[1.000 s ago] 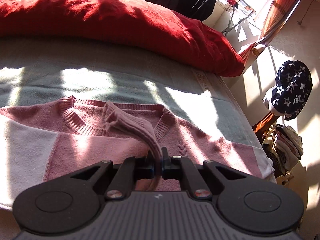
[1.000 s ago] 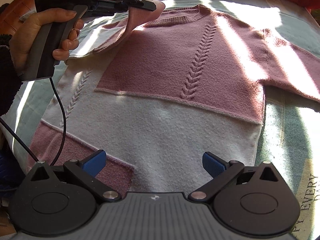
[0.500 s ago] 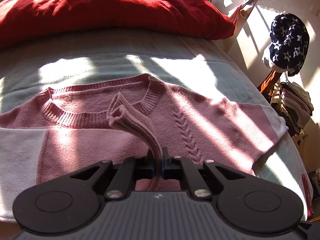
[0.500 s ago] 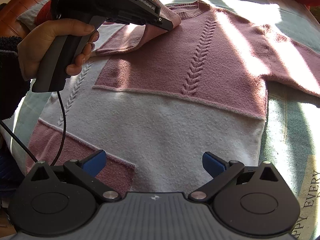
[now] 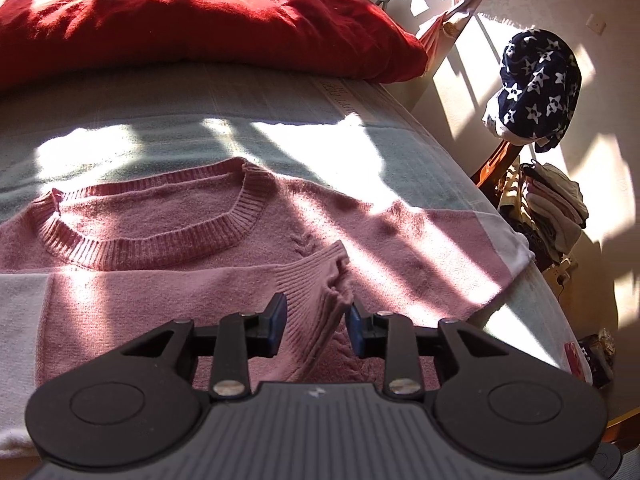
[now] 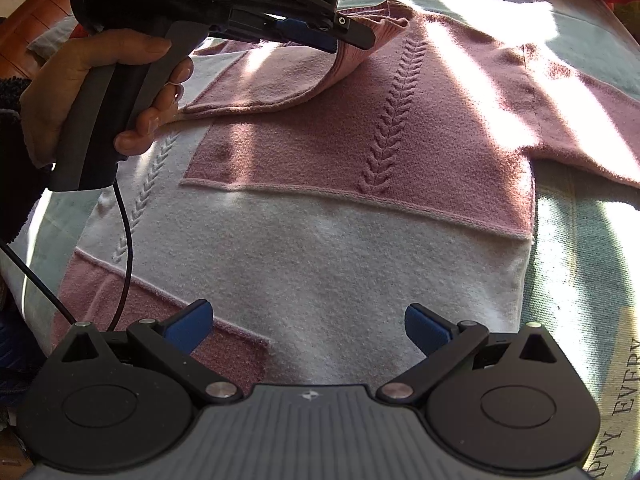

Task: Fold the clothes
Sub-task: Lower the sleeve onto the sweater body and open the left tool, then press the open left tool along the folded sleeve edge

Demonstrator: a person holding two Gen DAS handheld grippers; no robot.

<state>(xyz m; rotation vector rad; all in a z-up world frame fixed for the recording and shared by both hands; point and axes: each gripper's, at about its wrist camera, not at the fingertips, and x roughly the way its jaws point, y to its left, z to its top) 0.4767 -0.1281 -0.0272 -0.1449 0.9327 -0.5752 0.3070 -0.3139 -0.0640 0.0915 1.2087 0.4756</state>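
A pink and white knit sweater (image 6: 320,152) lies flat, front up, on the bed. Its left sleeve is folded across the chest, and the ribbed cuff (image 5: 316,280) rests near the cable stitch below the neckline (image 5: 152,240). My left gripper (image 5: 315,322) is just above the chest; its jaws are opening, and the cuff lies slack between them. In the right wrist view a hand (image 6: 80,92) holds the left gripper (image 6: 352,34) over the cuff (image 6: 380,32). My right gripper (image 6: 308,322) stands open over the white lower band, holding nothing.
A big red pillow (image 5: 200,20) lies along the head of the bed, on a pale green sheet (image 5: 240,112). Right of the bed hang a dark star-print cloth (image 5: 536,88) and a pile of clothes (image 5: 556,212). The left gripper's cable (image 6: 128,220) trails over the sweater's left side.
The left gripper carried the sleeve cuff rightward across the chest and lower, then parted its jaws; the cuff now lies slack on the sweater. The right gripper stayed put.
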